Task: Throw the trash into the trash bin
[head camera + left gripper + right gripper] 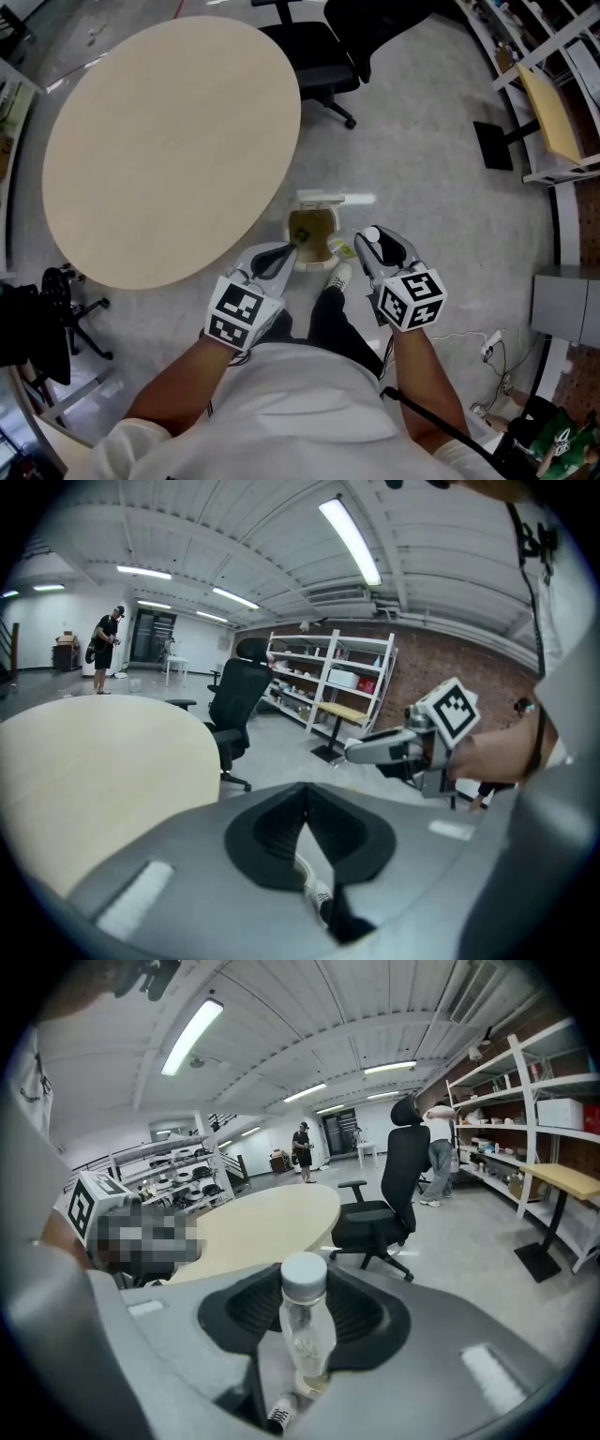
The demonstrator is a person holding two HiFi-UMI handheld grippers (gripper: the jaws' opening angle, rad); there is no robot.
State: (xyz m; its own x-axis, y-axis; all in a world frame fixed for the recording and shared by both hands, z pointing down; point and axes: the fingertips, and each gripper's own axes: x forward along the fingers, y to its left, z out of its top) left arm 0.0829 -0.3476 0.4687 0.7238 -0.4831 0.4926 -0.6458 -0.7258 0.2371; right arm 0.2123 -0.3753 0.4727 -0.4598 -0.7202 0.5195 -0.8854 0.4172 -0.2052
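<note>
closest in, the right gripper [368, 246] is clamped on a clear plastic bottle [306, 1330]. its jaws stand fairly wide, pressed to the bottle's sides, and the white cap sticks up above them. the bottle's long axis runs across the jaws and looks roughly upright, since the head view shows the cap from above. beside it, the left gripper [284, 253] has its jaw tips meeting and nothing between them.

just past both tips, on the floor by the person's shoe [339, 276], stands the trash bin [290, 230]. its white lid [323, 199] is flipped back and a brownish liner is open to the top. from the held bottle the opening lies a little to the left and lower, so the right hand has only a short way across and down before a release would drop the bottle inside. the left gripper's tip sits over the bin's near-left rim in the head view, and i judge it may need to keep clear of that path.

farther off are the round table [169, 141] and a black office chair [314, 47].
</note>
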